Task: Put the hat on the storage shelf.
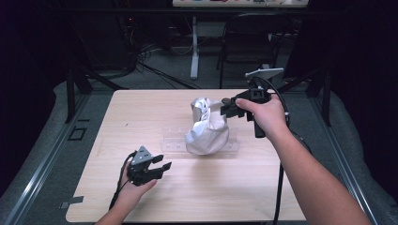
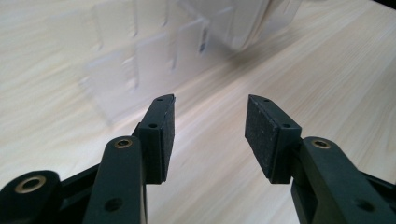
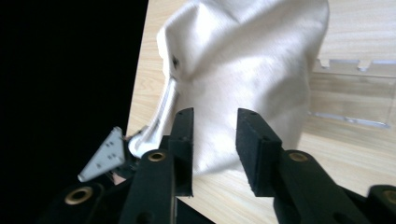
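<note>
You look to be at the letting-go step: the white cloth bag [image 1: 206, 127] sits bunched at the centre of the high view, on the clear plastic rack [image 1: 174, 142] that lies flat on the counter [image 1: 141, 108]. Your right hand-held gripper [image 1: 226, 107] hovers at the bag's upper right edge, and in the right gripper view its jaws stand spread with the cloth [image 3: 243, 60] just beyond them, not pinched. Your left hand-held gripper [image 1: 162, 168] waits at the lower left of the high view, well apart from the bag, jaws likewise spread over bare wood and holding nothing. The next move probably calls for a fresh, deliberate bite on the cloth rim, or a clean retreat if the bag is meant to stay. You cannot tell what is inside the bag; the rack's slots [image 2: 140, 60] are faint and blurred, and the room beyond the counter is dark.
</note>
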